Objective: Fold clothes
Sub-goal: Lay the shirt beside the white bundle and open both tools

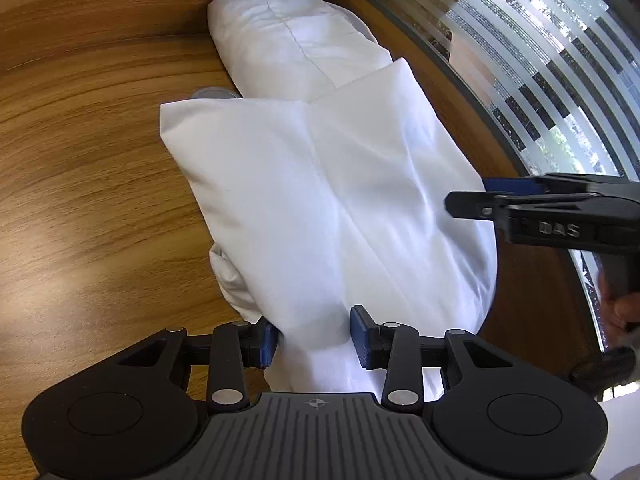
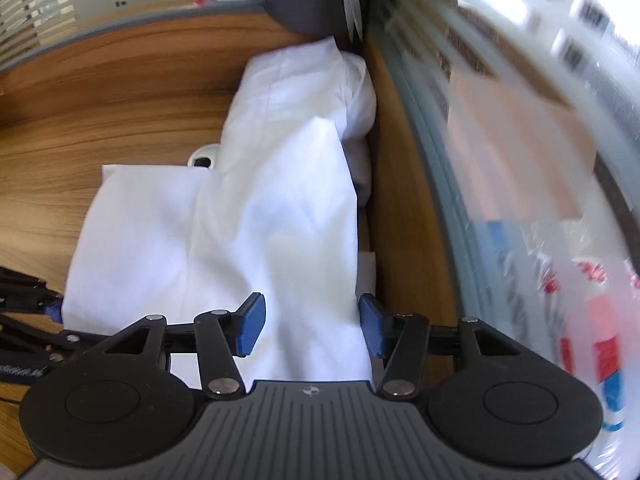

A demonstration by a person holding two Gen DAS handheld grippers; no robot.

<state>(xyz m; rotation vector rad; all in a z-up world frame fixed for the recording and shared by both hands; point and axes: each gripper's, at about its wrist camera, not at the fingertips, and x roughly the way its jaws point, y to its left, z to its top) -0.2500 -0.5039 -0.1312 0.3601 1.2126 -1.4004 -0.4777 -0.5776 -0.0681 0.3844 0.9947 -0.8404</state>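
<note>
Two sets of jaws, mine, both tilted down over one white garment [image 1: 320, 184] on the wooden tabletop [image 1: 80, 160]. Nearest me, the left gripper [image 1: 316, 338] has a bunch of the cloth's near edge between its blue pads; the fabric fills the gap and looks pinched, so I judge these jaws clamped on the garment. That grip makes sense: it pins the near end so the fold keeps its line.

Over at the garment's other side, the right gripper [image 2: 312, 328] stands with its jaws apart. Cloth lies between the pads [image 2: 252, 326], but there is daylight beside the left one, so nothing is squeezed (a let-go, I would guess, with the flap laid where it should rest).

Beyond both tools the garment runs away from me as a long, narrow bundle, one flap folded across its middle with a sharp diagonal edge. A small round fitting [image 1: 214, 93] peeks out from under its left edge. The far end bunches up close to the tabletop's back corner, beside the striped glass partition [image 1: 560, 60]; what the dark shape behind it is I cannot tell, since the right view is smeared.
</note>
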